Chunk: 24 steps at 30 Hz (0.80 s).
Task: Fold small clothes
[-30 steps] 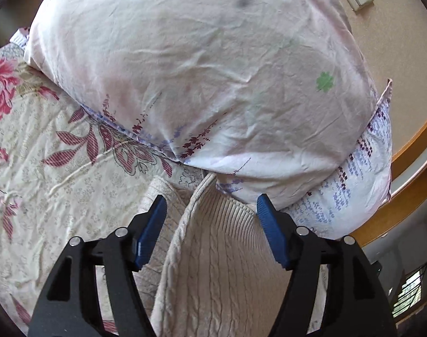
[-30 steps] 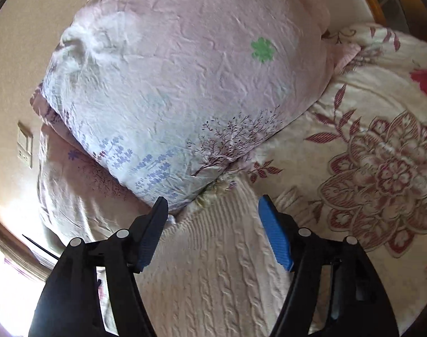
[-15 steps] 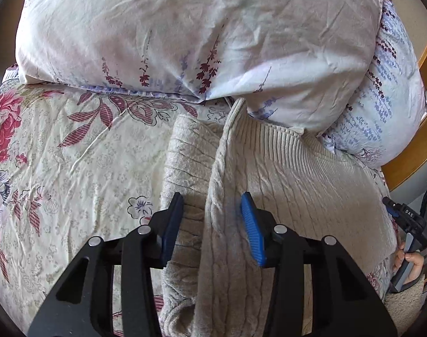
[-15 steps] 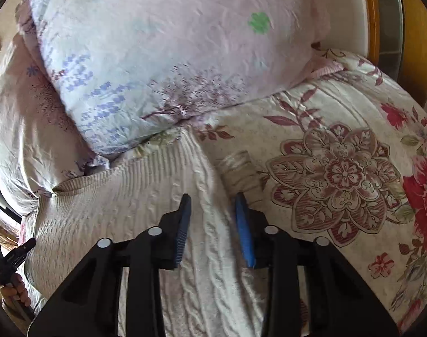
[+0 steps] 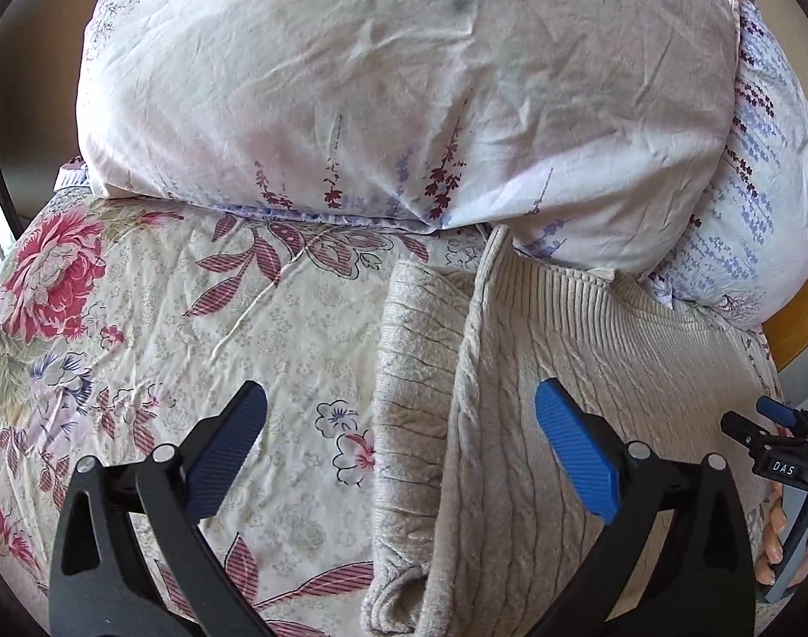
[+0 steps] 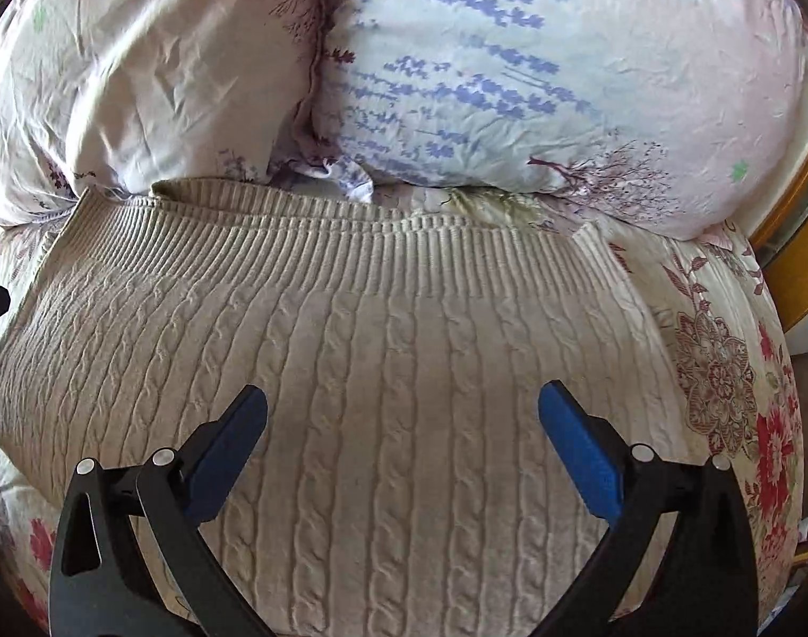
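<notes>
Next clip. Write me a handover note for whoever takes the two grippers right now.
Left gripper: open, holding nothing, over the sweater's left edge.
Right gripper: open, holding nothing, over the sweater's middle.
Sweater: flat on the flowered bedspread, ribbed hem against the pillows.
Done: the left sleeve looks folded along the sweater's side.
Left: the right side, hidden here; then fold the body.

Bright, soft daylight, gentle crease shadows, strong fisheye bending with dark corners, slight upper-left blur.
</notes>
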### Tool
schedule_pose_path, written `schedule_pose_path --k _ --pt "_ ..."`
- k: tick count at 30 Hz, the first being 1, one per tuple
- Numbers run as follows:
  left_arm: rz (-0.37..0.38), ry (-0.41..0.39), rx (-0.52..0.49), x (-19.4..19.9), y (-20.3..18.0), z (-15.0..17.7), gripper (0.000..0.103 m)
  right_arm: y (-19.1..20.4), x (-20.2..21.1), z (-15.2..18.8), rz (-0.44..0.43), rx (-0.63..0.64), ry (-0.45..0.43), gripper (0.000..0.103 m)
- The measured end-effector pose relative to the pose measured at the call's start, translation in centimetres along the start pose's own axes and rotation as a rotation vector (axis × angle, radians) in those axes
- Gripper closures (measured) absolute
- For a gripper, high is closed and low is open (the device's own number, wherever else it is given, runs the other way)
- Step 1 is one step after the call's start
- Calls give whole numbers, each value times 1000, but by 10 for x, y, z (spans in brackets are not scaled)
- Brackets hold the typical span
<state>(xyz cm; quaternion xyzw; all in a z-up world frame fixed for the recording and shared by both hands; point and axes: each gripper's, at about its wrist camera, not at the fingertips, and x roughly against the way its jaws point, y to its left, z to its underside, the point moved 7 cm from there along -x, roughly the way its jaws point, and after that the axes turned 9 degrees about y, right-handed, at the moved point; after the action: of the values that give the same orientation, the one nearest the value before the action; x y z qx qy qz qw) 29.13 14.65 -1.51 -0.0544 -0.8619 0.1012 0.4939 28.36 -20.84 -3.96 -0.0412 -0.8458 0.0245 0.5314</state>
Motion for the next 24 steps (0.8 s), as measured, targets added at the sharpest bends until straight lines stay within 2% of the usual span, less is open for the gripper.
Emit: schedule_pose_path --k 2,8,11,13,16,19,21,22,24 --pt "-10 10 -17 -3 -3 1 2 2 -7 1 -25 -24 16 1" --pt "-32 61 -64 -20 -15 3 2 2 -17 4 -24 -31 -17 1" --pt "-55 91 -58 -29 -15 2 2 1 -16 4 -29 -34 -19 1" --pt "-39 122 -44 -34 -15 2 4 0 -14 4 -26 -35 -37 1" --pt "-7 145 -21 -39 -17 2 12 5 -11 5 -19 -32 -47 1" --pt "-9 151 -35 -40 -19 1 21 5 -11 5 -20 -28 -55 1" --pt "23 160 -45 -39 -24 2 39 4 -11 5 -18 -26 -61 1" --pt "22 158 -42 -40 -27 1 41 4 -11 6 -18 -24 -62 1" --pt "33 158 -40 -39 -32 -1 56 6 -11 4 -20 -20 -63 1"
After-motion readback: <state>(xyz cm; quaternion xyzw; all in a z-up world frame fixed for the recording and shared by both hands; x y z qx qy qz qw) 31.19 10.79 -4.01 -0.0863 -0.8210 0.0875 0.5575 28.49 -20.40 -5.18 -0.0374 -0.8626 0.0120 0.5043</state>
